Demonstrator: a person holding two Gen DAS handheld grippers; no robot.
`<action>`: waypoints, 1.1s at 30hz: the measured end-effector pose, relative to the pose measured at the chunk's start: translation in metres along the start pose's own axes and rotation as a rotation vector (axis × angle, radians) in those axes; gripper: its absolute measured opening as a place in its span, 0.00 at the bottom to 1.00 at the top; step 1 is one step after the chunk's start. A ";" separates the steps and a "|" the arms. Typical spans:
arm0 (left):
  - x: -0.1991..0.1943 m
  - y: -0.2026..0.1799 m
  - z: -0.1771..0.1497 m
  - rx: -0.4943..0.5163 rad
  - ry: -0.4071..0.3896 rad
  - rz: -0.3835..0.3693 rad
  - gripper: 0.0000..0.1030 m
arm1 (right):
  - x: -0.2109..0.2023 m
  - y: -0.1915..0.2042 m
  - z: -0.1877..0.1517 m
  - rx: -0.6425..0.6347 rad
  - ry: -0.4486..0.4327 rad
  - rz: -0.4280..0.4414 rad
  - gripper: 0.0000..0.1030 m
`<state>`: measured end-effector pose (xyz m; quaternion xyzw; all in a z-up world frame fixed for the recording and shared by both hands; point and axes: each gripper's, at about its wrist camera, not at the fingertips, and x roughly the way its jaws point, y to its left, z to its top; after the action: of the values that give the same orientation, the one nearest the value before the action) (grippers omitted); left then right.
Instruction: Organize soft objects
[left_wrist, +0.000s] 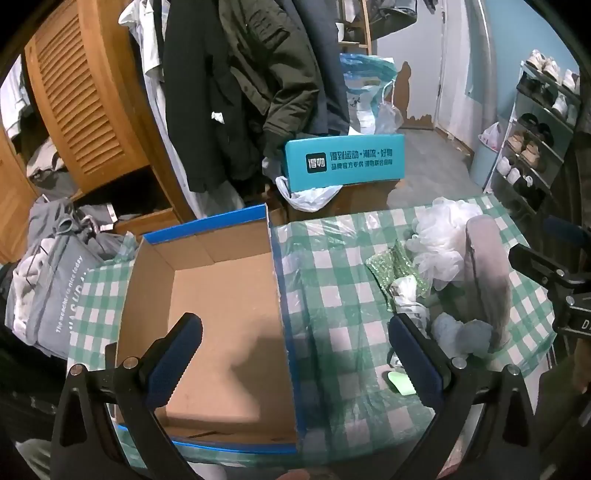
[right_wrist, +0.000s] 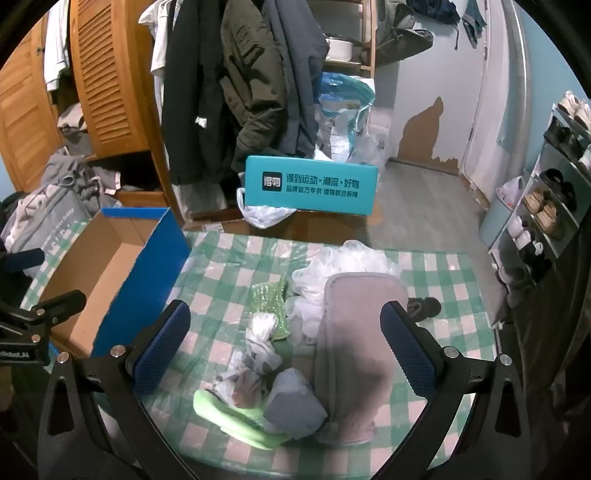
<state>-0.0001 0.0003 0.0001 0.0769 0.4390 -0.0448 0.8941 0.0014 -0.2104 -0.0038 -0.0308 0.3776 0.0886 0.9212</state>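
An empty cardboard box with blue rims (left_wrist: 221, 302) (right_wrist: 110, 251) stands on the left of the green checked table (left_wrist: 332, 266) (right_wrist: 229, 258). My left gripper (left_wrist: 295, 354) hangs open above the box's right wall, holding nothing. A heap of soft things lies on the right: a grey cloth pad (right_wrist: 354, 343) (left_wrist: 487, 280), a white plastic bag (right_wrist: 347, 266) (left_wrist: 443, 236), green bubble wrap (right_wrist: 269, 299) (left_wrist: 391, 266), a patterned rag (right_wrist: 258, 350), a blue-grey bundle (right_wrist: 291, 402) (left_wrist: 458, 332) and a light green piece (right_wrist: 229, 413) (left_wrist: 400, 382). My right gripper (right_wrist: 284, 350) is open above the heap, touching nothing.
Behind the table stands a teal printed box (right_wrist: 310, 188) (left_wrist: 343, 162) with a white bag (right_wrist: 262, 214) beside it. Coats (right_wrist: 229, 81) hang at the back, next to a wooden louvred cupboard (right_wrist: 107, 74). A shoe rack (right_wrist: 550, 192) lines the right wall. Grey bags (left_wrist: 48, 280) pile up at left.
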 end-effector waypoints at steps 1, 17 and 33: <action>0.000 0.000 0.000 -0.002 -0.002 -0.004 0.99 | 0.000 0.000 0.000 -0.003 0.004 -0.004 0.98; 0.000 0.003 -0.004 -0.018 -0.008 -0.016 0.99 | 0.000 0.001 -0.001 -0.001 0.002 -0.001 0.98; 0.000 0.000 -0.005 -0.021 -0.007 -0.022 0.99 | 0.000 0.001 -0.001 -0.001 0.001 -0.001 0.98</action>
<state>-0.0041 0.0012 -0.0027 0.0623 0.4371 -0.0503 0.8958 0.0004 -0.2100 -0.0048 -0.0316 0.3779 0.0886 0.9211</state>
